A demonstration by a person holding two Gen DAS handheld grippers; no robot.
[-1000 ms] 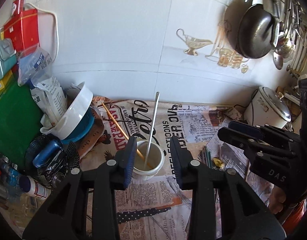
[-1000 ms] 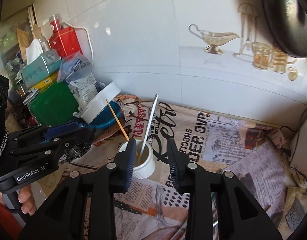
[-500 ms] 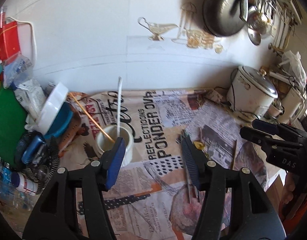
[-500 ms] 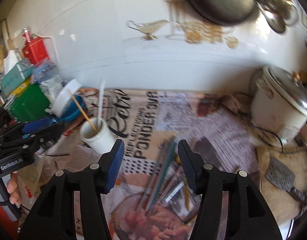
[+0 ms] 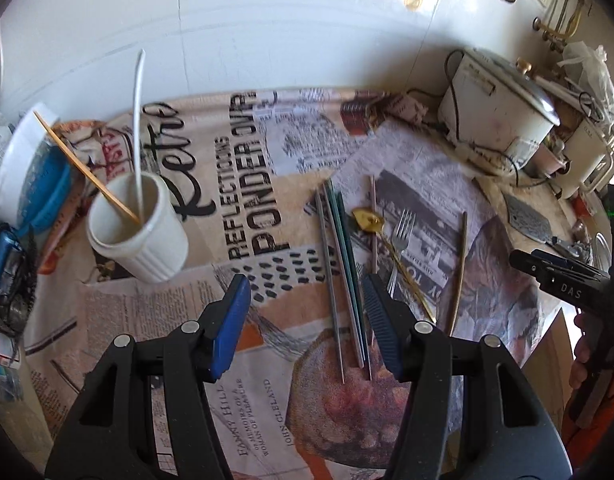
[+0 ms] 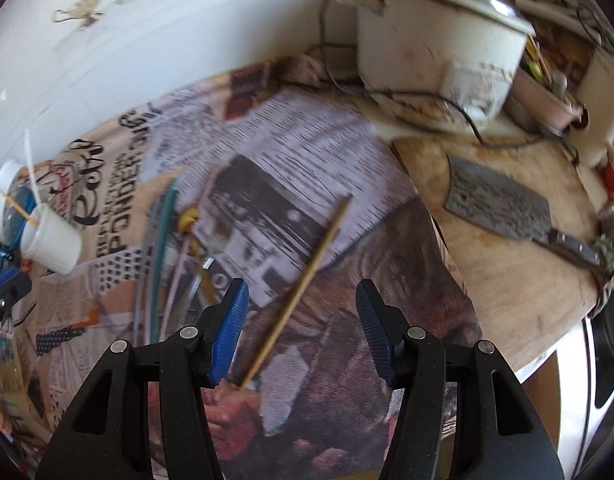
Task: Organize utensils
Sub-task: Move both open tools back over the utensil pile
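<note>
Both grippers, left (image 5: 305,320) and right (image 6: 301,330), hover with jaws released above loose utensils right of the white ribbed ceramic cup (image 5: 141,228); the right should straddle the brown wooden chopstick (image 6: 303,284) squarely before clenching.

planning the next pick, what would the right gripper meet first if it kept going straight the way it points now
Most likely the single brown wooden chopstick, lying slantwise on the newspaper-print table cover. Its near end sits between the open fingers of the right gripper, closer to the left one. Depth is unclear, so it may reach bare cover first.
</note>
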